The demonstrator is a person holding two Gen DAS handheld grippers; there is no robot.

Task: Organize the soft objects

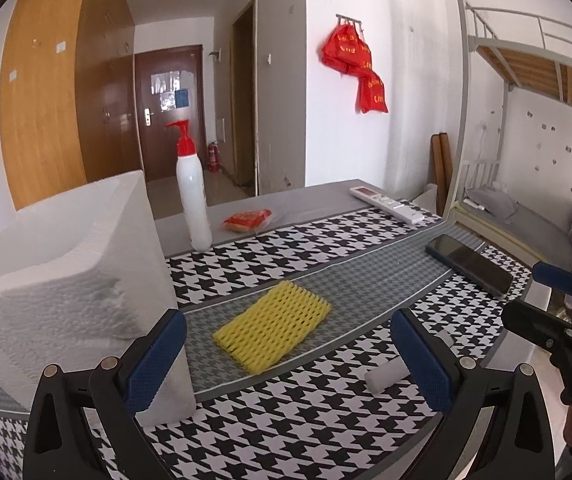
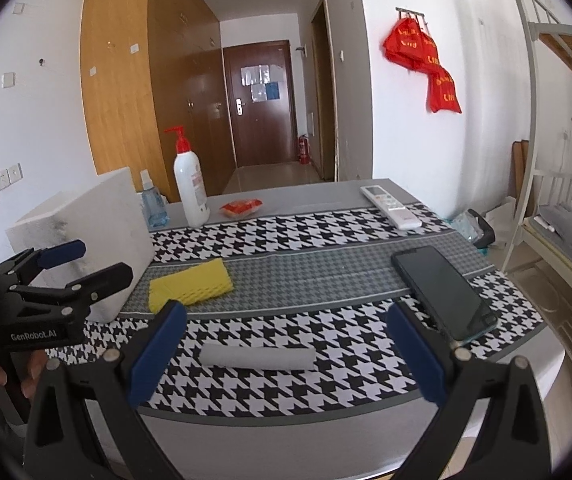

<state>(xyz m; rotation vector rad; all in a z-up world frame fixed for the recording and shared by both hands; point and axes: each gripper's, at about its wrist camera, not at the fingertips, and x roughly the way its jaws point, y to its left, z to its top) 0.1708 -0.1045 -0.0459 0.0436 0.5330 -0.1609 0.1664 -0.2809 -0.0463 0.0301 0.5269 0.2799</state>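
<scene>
Box (image 1: pixel 65 272) stands left on the surface (image 2: pixel 326 276), so I'd drop soft things in there. Net (image 1: pixel 271 326) lies flat ahead of my left gripper (image 1: pixel 286 360), roll (image 2: pixel 257 357) ahead of my right gripper (image 2: pixel 286 352). Both pairs of fingers spread, holding nothing. I'd straddle each squarely and squeeze lightly.

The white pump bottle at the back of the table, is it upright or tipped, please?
Upright: the white pump bottle stands on its base, red pump on top.
</scene>
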